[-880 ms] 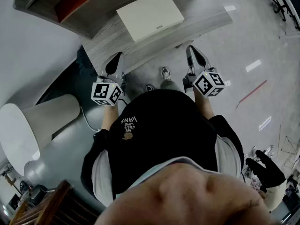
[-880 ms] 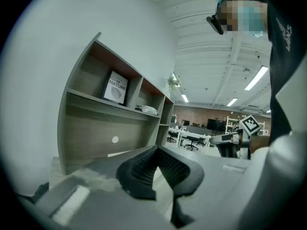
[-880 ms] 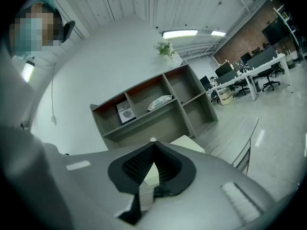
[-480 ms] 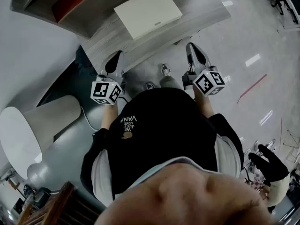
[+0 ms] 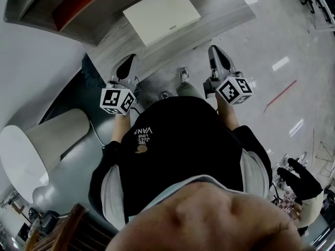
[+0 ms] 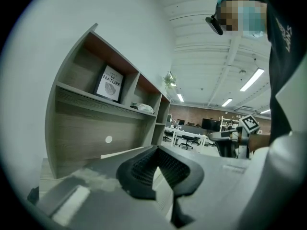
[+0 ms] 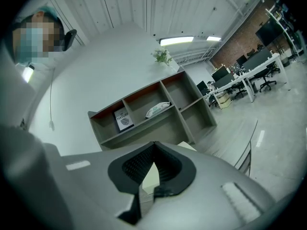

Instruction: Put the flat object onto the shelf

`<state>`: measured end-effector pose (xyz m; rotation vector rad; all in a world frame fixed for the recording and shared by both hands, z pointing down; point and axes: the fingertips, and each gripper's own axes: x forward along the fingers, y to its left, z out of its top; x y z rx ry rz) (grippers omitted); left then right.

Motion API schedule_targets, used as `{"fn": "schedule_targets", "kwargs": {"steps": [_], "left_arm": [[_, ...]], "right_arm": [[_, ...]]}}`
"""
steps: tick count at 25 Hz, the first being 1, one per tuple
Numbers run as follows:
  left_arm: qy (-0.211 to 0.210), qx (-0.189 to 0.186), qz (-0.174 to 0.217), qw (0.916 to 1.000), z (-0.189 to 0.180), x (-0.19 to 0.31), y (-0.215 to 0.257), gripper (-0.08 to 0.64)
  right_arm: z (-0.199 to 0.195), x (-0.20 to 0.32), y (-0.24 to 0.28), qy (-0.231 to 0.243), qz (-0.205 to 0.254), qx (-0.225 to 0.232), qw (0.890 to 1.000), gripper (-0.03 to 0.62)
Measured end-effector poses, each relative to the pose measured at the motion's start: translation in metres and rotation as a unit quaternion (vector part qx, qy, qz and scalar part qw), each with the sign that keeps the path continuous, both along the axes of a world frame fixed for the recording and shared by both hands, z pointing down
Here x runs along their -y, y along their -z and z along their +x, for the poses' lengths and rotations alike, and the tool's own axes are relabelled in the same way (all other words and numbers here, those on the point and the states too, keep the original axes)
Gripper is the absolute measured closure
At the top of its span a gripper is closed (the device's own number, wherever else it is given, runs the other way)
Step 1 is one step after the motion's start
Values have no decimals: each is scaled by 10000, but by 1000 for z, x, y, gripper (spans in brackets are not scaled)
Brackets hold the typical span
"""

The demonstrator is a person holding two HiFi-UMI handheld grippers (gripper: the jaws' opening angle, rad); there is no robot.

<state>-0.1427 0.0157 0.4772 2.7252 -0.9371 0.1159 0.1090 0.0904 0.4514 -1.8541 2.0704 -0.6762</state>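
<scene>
Cream-coloured and thin, the flat object [image 5: 161, 14] lies on the grey wood-grain tabletop [image 5: 225, 26] at the foot of the shelf [image 5: 63, 12], and neither claw touches it. The step in hand looks like the approach. To do it well, both claws should open before they reach the panel. Because it is broad and lies flat, each should probably take the near edge toward its own side, so that it lifts evenly and does not tip. A framed picture [image 6: 109, 83] and a pale packet [image 6: 142, 108] already sit in upper compartments of the shelf, so a free space is the safer target. The left claw [image 5: 129, 63] is clenched with nothing between its jaws, and the right claw [image 5: 215, 54] is likewise clenched and empty. The person holds them side by side in front of the body, well apart. Both point at the tabletop's near edge, almost level with a slight downward tilt, with their marker cubes toward the torso.
</scene>
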Motion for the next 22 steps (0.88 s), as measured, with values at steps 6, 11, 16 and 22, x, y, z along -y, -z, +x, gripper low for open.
{"fn": "schedule_targets", "kwargs": {"steps": [6, 11, 16, 22], "left_arm": [[16, 24, 16, 10000, 23, 22, 1, 560], [147, 50, -37, 9999, 39, 40, -1, 560], [364, 95, -20, 9993, 53, 56, -2, 560], [656, 71, -54, 9978, 67, 67, -1, 560]], "right_arm": [[19, 25, -5, 92, -47, 22, 9999, 594], [37, 50, -10, 193, -84, 94, 9997, 594], [54, 76, -14, 404, -127, 102, 9990, 594], [70, 104, -17, 709, -172, 98, 9973, 594]]}}
